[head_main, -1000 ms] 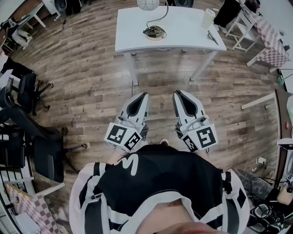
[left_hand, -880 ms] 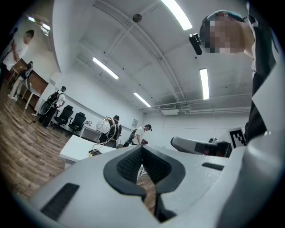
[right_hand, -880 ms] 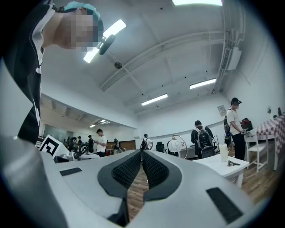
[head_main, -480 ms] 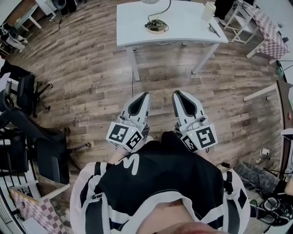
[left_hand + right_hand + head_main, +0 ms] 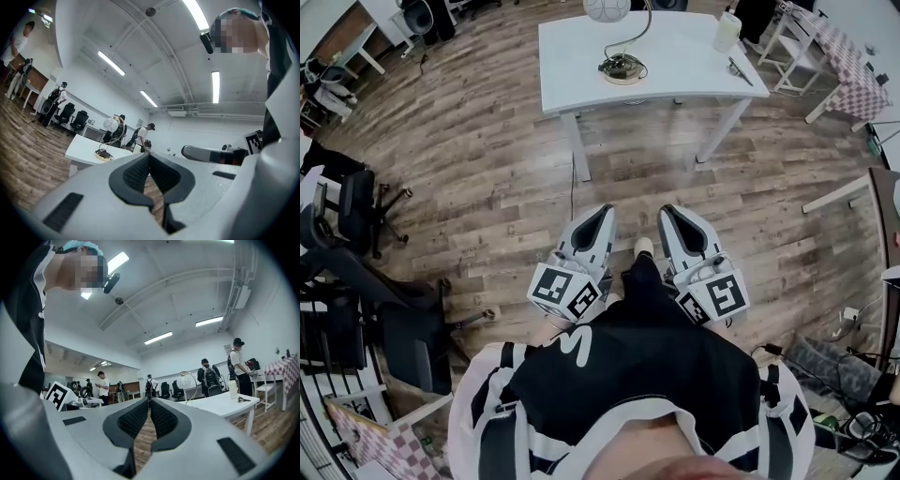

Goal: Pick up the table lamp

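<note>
Both grippers are empty and nowhere near their work: the left gripper (image 5: 602,214) has its jaws fully together on nothing, and the right gripper (image 5: 667,211) is all but closed too, its pads meeting at the tips with only wood floor (image 5: 487,178) showing beneath them. They sit side by side, level and pointing toward the white table (image 5: 680,58), well short of its near edge, which reads as a carrying posture for the walk up, not a reach. On that table the table lamp (image 5: 622,67) stands upright around the middle, toward the far edge, its round base wrapped by a loose cord and its thin curved stem rising to a globe shade. A bottle (image 5: 727,28) and a small hand tool (image 5: 739,71) lie toward the table's right end, well apart from the lamp, so the approach looks unobstructed. From the left gripper view the lamp shows left of the closed jaws; from the right gripper view it shows just right of them. The pickup has not begun, I judge; 1 gripper at least must open before anything can be grasped, and the slim stem probably suits these narrow pads better than the wide base.
</note>
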`<action>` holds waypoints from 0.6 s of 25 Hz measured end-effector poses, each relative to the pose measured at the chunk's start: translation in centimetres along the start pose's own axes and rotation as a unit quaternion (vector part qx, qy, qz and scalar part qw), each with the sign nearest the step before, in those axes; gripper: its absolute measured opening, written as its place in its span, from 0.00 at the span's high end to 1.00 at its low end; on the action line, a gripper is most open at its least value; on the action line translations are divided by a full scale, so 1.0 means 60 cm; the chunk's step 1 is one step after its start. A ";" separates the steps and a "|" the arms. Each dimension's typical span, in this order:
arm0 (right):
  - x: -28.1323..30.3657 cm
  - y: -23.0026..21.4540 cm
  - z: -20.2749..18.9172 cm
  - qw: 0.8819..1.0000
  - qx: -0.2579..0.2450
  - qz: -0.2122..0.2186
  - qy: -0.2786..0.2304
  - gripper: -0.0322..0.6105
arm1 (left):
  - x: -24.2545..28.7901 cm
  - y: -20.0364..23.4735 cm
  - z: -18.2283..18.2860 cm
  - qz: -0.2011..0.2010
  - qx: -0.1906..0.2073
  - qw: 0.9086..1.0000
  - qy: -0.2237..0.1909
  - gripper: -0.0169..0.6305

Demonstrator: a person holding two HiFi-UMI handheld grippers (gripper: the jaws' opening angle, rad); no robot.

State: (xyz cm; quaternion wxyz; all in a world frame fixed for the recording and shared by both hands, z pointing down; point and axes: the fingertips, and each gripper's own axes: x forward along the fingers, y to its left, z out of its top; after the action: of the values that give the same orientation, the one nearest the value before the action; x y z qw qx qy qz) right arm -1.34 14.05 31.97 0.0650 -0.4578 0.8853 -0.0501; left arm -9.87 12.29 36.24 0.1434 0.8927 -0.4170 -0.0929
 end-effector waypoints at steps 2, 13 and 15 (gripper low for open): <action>0.015 -0.013 -0.001 1.000 -0.008 0.003 0.001 0.90 | 0.014 0.007 0.003 -0.001 0.003 1.000 -0.001 0.97; 0.140 -0.124 0.019 0.999 -0.010 0.033 -0.009 0.90 | 0.161 0.079 0.035 0.009 0.020 1.000 0.001 0.97; 0.163 -0.151 0.029 0.999 -0.019 0.041 -0.013 0.90 | 0.198 0.089 0.042 0.011 0.021 1.000 -0.002 0.97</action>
State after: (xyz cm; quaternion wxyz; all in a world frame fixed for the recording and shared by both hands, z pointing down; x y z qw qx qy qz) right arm 0.63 0.81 30.90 0.0695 -0.4229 0.9032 -0.0245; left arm -6.87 -0.57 35.08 0.1246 0.8910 -0.4285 -0.0839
